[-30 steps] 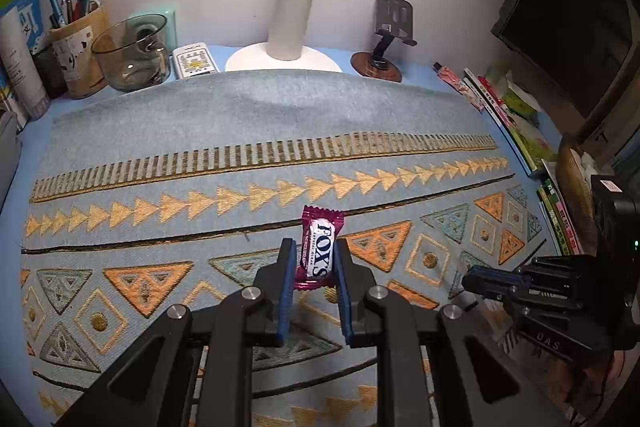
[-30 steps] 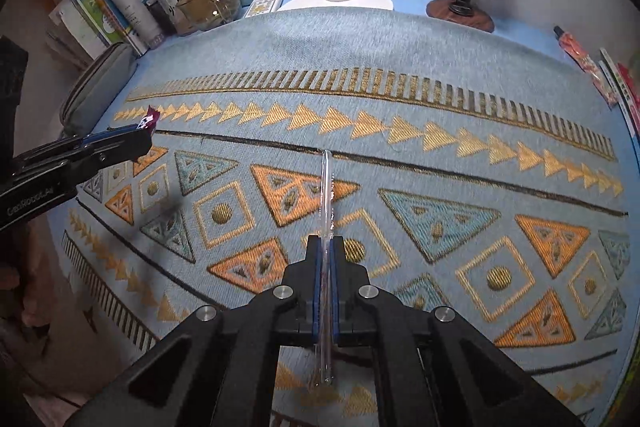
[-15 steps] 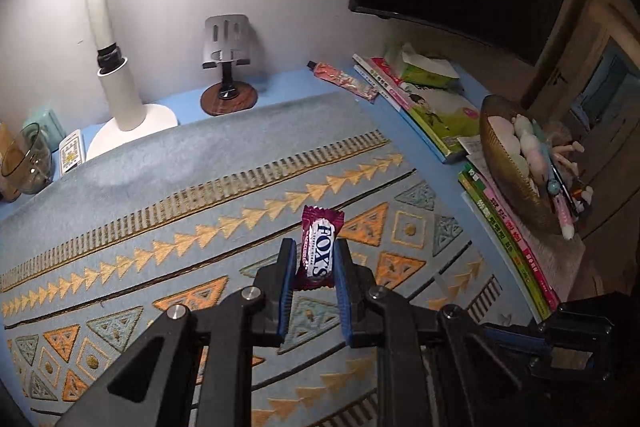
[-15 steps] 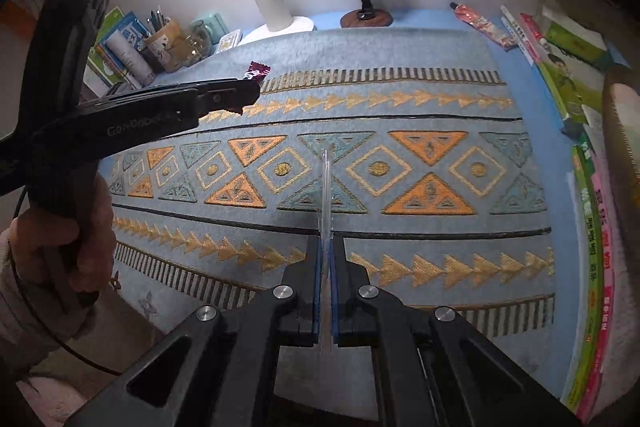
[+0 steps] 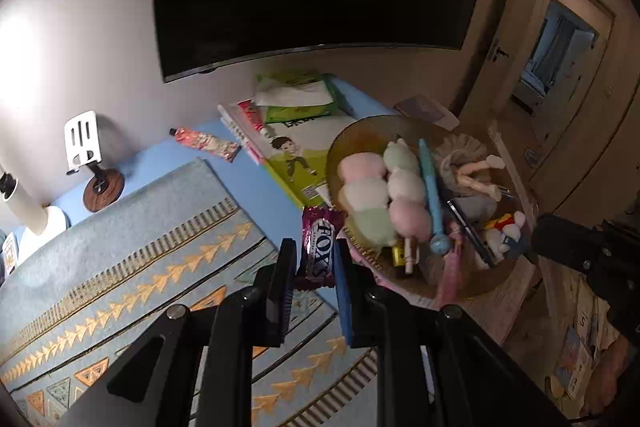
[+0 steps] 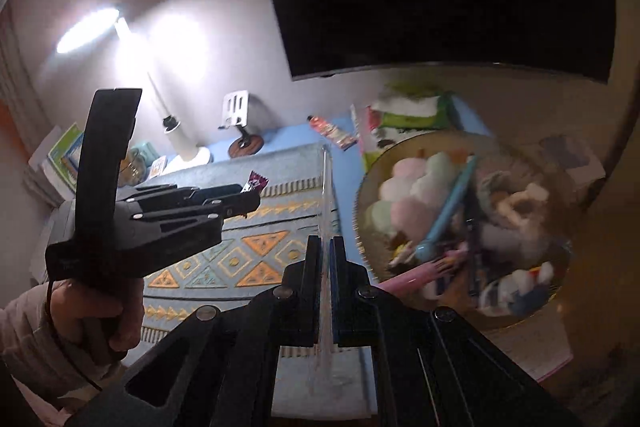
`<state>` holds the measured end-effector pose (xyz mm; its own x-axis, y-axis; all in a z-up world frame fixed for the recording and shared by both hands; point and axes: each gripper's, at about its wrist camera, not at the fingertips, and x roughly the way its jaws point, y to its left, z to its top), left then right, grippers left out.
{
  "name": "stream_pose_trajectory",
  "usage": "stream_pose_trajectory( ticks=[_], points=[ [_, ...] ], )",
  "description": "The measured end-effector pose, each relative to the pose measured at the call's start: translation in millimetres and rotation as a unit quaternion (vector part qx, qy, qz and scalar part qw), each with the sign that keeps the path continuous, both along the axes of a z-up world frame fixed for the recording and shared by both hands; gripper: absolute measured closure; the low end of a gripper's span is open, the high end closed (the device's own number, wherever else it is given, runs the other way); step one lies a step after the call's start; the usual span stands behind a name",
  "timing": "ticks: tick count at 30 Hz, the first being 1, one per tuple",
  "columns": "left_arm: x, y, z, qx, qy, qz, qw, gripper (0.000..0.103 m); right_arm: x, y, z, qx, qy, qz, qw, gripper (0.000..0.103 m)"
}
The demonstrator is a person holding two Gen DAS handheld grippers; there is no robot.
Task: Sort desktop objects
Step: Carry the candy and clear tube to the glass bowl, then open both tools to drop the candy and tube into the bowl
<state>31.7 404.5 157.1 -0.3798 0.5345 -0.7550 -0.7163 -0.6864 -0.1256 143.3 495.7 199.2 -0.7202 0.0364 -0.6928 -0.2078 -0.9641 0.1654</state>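
Broadly, the sorting looks well advanced but unfinished, judged from how things lie: the blue woven mat with orange triangle bands [image 5: 120, 267] that covers the desk shows no loose objects on the part in view, while the amber, shallow round bowl [image 5: 472, 289] at the desk's right edge is already crowded with pastel plush dumpling skewers [image 5: 384, 195], a light blue pen [image 5: 430, 187], a pink pen, a small doll and other small toys. Beside the bowl, flat picture books [image 5: 296, 155] and a green tissue pack [image 5: 296, 99] sit along the wall under a dark screen. Two items are not yet put down. The left gripper [image 5: 316, 267] is closed to a narrow gap around a magenta wrapped candy printed FOXS [image 5: 319, 251], pads pressing its sides, and holds it in the air just short of the bowl's near rim. The right gripper [image 6: 326, 255] is clamped almost fully together on a thin clear plastic rod [image 6: 327, 195], perhaps a straw or tube, which sticks out forward past the fingertips; it points toward the mat's far corner, with the bowl to its right. What seems left is to bring each piece over its place and let go; whether both belong in the bowl cannot be told.
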Motion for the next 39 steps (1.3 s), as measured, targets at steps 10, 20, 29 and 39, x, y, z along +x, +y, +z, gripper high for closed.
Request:
stream_pose_trajectory(
  ticks=[10,20,29,39],
  points=[
    [18.5,93.2,4.0,0.016,0.005,-0.065,0.9978,0.087,23.1,84.8,0.2,0.023,0.004,-0.073,0.997,0.099],
    [-11.1,137.3,-8.8,0.014,-0.014,-0.045,0.9988,0.087,-6.6,123.5,-10.9,-0.019,-0.001,-0.051,0.998,0.098],
    [-27.5,121.5,-17.3,0.030,-0.041,-0.019,0.9985,0.050,-28.8,125.4,-27.3,-0.037,-0.029,-0.059,0.997,0.086],
    [-31.7,4.3,-19.4,0.013,-0.044,0.066,0.9968,0.036,-21.1,86.6,-12.6,-0.018,-0.022,-0.064,0.998,0.045]
  ],
)
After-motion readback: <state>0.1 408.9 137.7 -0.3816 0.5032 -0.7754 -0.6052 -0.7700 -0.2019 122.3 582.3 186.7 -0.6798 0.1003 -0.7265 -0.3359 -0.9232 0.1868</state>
